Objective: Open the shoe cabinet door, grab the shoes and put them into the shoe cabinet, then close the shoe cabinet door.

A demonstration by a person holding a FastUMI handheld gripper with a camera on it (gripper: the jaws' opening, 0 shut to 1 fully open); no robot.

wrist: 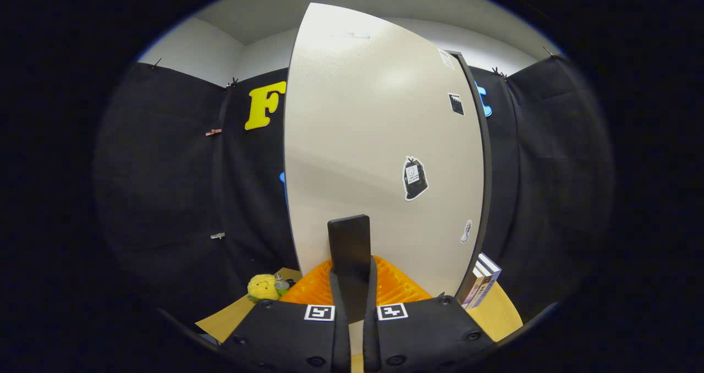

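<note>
The shoe cabinet door is a tall pale panel with a few stickers, standing close in front of me. Its dark flat handle sticks out low on the door. My gripper is shut on that handle, one finger pressing on each side of it. The fingertips reach almost to the door's face. A dark cabinet edge runs down the door's right side. Whether the door stands ajar I cannot tell.
A yellow plush toy and a small bottle sit left of the door's foot on a tan wooden surface. A few upright books lean at the cabinet's right foot. Black booth cloth hangs on both sides.
</note>
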